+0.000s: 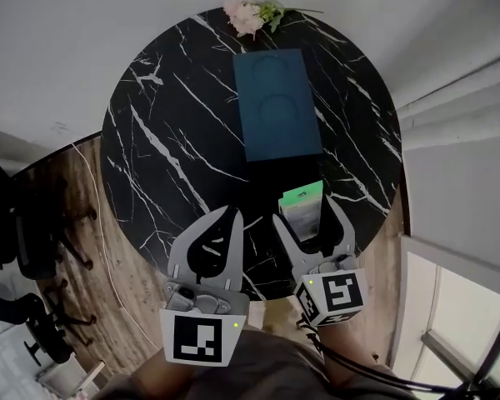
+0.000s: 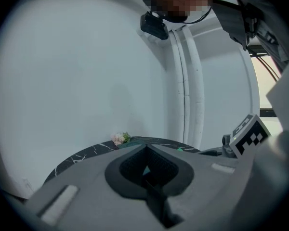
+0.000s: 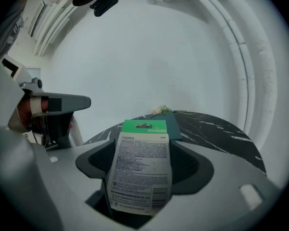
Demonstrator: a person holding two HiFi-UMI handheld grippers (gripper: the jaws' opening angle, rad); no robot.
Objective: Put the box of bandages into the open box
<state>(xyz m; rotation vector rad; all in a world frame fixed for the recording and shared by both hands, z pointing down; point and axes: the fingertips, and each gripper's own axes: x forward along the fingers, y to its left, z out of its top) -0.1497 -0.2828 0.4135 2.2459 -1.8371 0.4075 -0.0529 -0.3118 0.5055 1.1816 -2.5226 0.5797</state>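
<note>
Right claw [image 1: 305, 212]: clenched on a flat green-topped, white-labelled box of bandages [image 3: 141, 170], which stands upright between the jaws (printed side toward the gripper camera). Left claw [image 1: 230, 217]: pressed together on nothing, just beside the right. Both hover over the near edge of a round black white-veined marble desk [image 1: 167, 140]. Farther on: a dark teal rectangular open box [image 1: 277, 102], apart from the bandages. Far rim: pale pink flowers [image 1: 248, 13].

Pink flowers [image 1: 248, 12] lie at the round marble table's [image 1: 167, 157] far edge.

Marble table [image 1: 175, 140], teal box [image 1: 277, 102], flowers [image 1: 248, 13]
</note>
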